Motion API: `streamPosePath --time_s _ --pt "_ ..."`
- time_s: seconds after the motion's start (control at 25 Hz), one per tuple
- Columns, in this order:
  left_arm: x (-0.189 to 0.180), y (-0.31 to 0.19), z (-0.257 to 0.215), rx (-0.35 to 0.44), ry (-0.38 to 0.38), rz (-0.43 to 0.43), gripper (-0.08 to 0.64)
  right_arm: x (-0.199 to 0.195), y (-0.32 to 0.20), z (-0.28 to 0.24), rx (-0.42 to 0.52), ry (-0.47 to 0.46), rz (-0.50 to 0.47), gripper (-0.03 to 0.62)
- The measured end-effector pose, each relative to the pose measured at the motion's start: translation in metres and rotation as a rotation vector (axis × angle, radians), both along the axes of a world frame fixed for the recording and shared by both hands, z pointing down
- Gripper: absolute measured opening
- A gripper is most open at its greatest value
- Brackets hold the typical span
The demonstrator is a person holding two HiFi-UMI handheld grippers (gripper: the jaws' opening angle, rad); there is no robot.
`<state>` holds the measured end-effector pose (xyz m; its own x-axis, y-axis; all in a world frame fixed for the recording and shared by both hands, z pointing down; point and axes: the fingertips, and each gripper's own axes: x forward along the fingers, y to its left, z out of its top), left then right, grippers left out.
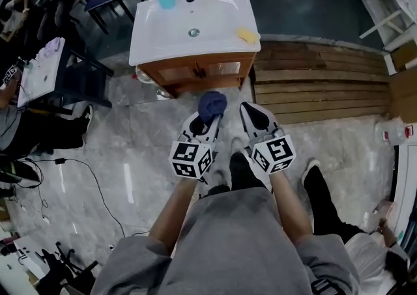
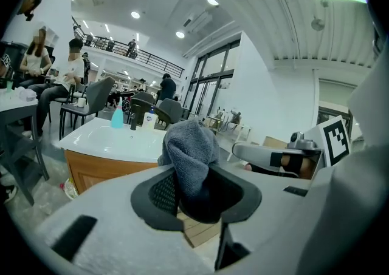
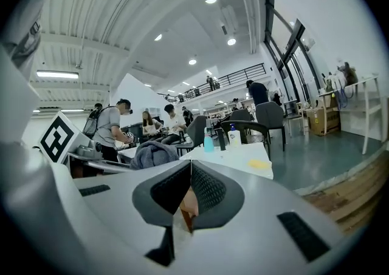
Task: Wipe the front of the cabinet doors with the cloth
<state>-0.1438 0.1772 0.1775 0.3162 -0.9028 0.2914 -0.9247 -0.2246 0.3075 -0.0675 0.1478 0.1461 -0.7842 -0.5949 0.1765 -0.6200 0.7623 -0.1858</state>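
One cloth sits bunched between the fingers of the left gripper, clamped tight. The right gripper, just beside, has fingers pressed together, empty. Ahead of both: one cabinet.

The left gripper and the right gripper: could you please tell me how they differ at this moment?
The left gripper is shut on a blue-grey cloth; the right gripper has its jaws together on nothing. In the head view the left gripper's tip is covered by the bunched cloth, while the right gripper's tip is bare. Both are held side by side, pointing towards the wooden vanity cabinet, short of its doors.
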Motion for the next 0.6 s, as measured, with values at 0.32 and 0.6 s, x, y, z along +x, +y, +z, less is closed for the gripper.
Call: streamPosePath --time_s 0.32,0.6 --pt "-0.001 -0.063 0.031 -0.065 0.004 -0.047 0.106 0.001 -0.076 0.034 -0.065 0.016 -0.037 0.012" --pt "-0.004 -0.104 0.066 -0.126 -0.006 -0.097 0.106 0.002 -0.123 0.072 -0.134 0.013 -0.071 0.012"
